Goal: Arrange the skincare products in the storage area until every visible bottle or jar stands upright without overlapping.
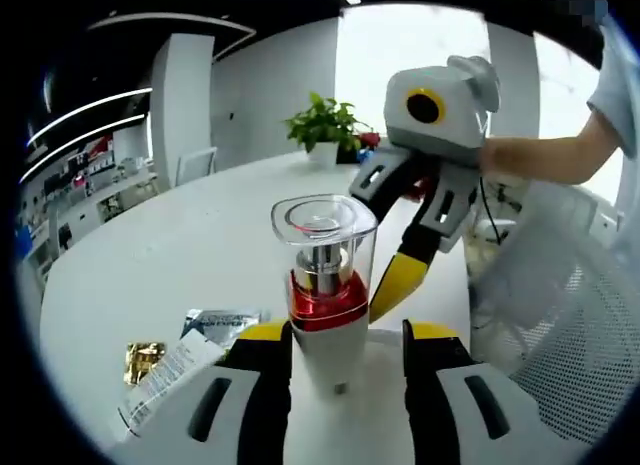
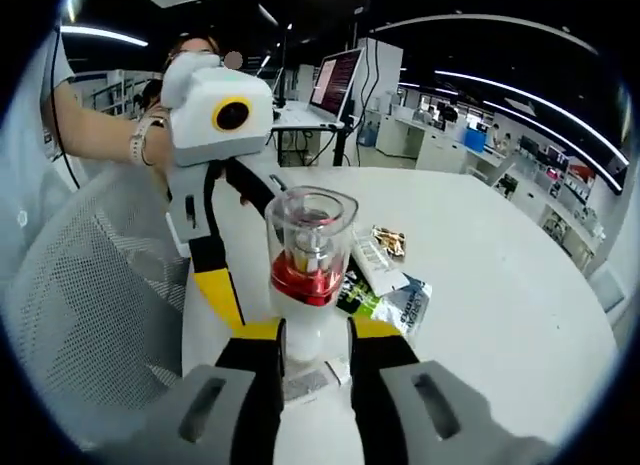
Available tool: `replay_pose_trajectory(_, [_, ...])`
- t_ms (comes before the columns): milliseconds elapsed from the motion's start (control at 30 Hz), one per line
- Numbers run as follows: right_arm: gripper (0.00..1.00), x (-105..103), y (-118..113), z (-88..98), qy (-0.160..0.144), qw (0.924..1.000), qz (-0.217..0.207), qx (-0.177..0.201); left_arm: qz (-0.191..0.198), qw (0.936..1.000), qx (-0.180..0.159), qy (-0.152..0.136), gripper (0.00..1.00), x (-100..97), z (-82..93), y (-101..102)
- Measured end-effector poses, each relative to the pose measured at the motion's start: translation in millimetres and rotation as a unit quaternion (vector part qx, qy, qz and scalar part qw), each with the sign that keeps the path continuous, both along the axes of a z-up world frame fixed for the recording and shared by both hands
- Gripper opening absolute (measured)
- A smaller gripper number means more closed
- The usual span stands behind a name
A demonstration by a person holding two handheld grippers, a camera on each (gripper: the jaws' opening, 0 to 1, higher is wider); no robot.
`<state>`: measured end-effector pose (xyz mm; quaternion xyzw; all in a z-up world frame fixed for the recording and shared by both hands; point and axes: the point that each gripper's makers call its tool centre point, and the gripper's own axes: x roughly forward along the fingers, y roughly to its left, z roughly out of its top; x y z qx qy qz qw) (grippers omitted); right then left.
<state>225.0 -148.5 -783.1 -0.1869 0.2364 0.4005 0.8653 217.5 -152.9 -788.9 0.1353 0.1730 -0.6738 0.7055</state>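
On the white round surface (image 1: 180, 255), centre: one pump bottle (image 1: 325, 285), white body, red collar, clear cap, standing upright.

Left tool (image 1: 345, 370): jaws set narrow, one at each side of the bottle's lower body, touching or just off it; firm grip cannot be told. The right gripper view shows it again (image 2: 225, 285), reaching down beside the bottle.

Right tool (image 2: 315, 370): jaws narrow, close on either side of the bottle's base, apparently clamped on it. In the left gripper view its yellow tip (image 1: 400, 280) sits just beside the collar.

Step in hand, as judged: steadying or setting the bottle upright. Next move calls for easing both tools apart without tipping it.

Nearby items: white tube (image 1: 165, 380) lying flat; foil sachet (image 1: 222, 323); small gold packet (image 1: 143, 358); all near the bottle, still to be stood or sorted. Mesh chair (image 1: 570, 325) at the surface's edge; potted plant (image 1: 325, 125) well apart. Obstruction: the lying tube, just beside the bottle's foot.
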Motion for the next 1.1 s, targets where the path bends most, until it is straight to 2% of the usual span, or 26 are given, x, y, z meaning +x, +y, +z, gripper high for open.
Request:
replay_pose_trajectory(167, [0.25, 0, 2, -0.3, 0.001, 1.0000, -0.002, 0.001, -0.001, 1.0000, -0.001, -0.002, 0.39, 2.2, 0.0, -2])
replay_pose_trajectory(300, [0.25, 1, 7, 11.2, 0.004, 0.9988, -0.011, 0.047, -0.007, 0.9997, 0.000, -0.021, 0.35, 5.4, -2.0, -2])
replay_pose_trajectory(333, [0.25, 1, 5, 12.7, 0.004, 0.9988, -0.014, 0.047, -0.007, 0.9997, -0.001, -0.024, 0.33, 6.7, -2.3, -2])
replay_pose_trajectory(400, [0.24, 0, 3, 14.9, 0.003, 0.9987, -0.015, 0.049, 0.001, 0.9999, -0.005, -0.015, 0.28, 10.4, -2.9, -1])
replay_pose_trajectory(433, [0.23, -1, 2, 16.3, 0.001, 0.9984, -0.017, 0.053, 0.024, 0.9995, -0.016, -0.012, 0.26, 17.9, 0.0, -1])
replay_pose_trajectory(467, [0.23, -1, 2, 17.7, -0.001, 0.9982, -0.020, 0.056, 0.015, 0.9998, -0.014, 0.006, 0.26, 12.7, -1.5, 0])
replay_pose_trajectory(600, [0.22, 0, 3, 22.5, -0.006, 0.9969, -0.028, 0.074, 0.010, 0.9997, -0.020, -0.005, 0.25, 12.7, -1.6, -1])
replay_pose_trajectory(633, [0.23, 2, 4, 26.9, -0.006, 0.9949, -0.037, 0.094, 0.010, 0.9997, -0.022, -0.004, 0.25, 12.8, -1.6, -1])
replay_pose_trajectory(733, [0.28, 3, 8, 36.4, -0.012, 0.9915, -0.031, 0.126, 0.002, 0.9991, -0.042, 0.002, 0.25, 12.8, -1.4, -1])
replay_pose_trajectory(767, [0.32, 1, 8, 33.9, -0.002, 0.9918, -0.032, 0.123, -0.001, 0.9989, -0.047, 0.005, 0.25, 12.6, -1.1, -1])
replay_pose_trajectory(800, [0.33, 4, 11, 38.0, -0.020, 0.9910, -0.025, 0.130, -0.005, 0.9986, -0.053, 0.007, 0.25, 12.5, -1.1, -1])
replay_pose_trajectory(933, [0.36, 10, 16, 44.4, -0.033, 0.9869, -0.029, 0.155, -0.019, 0.9981, -0.058, 0.006, 0.25, 11.0, -0.6, -3])
replay_pose_trajectory(1100, [0.37, 18, 23, 42.3, -0.029, 0.9845, -0.034, 0.170, -0.022, 0.9978, -0.062, 0.008, 0.25, 9.7, -0.2, -4])
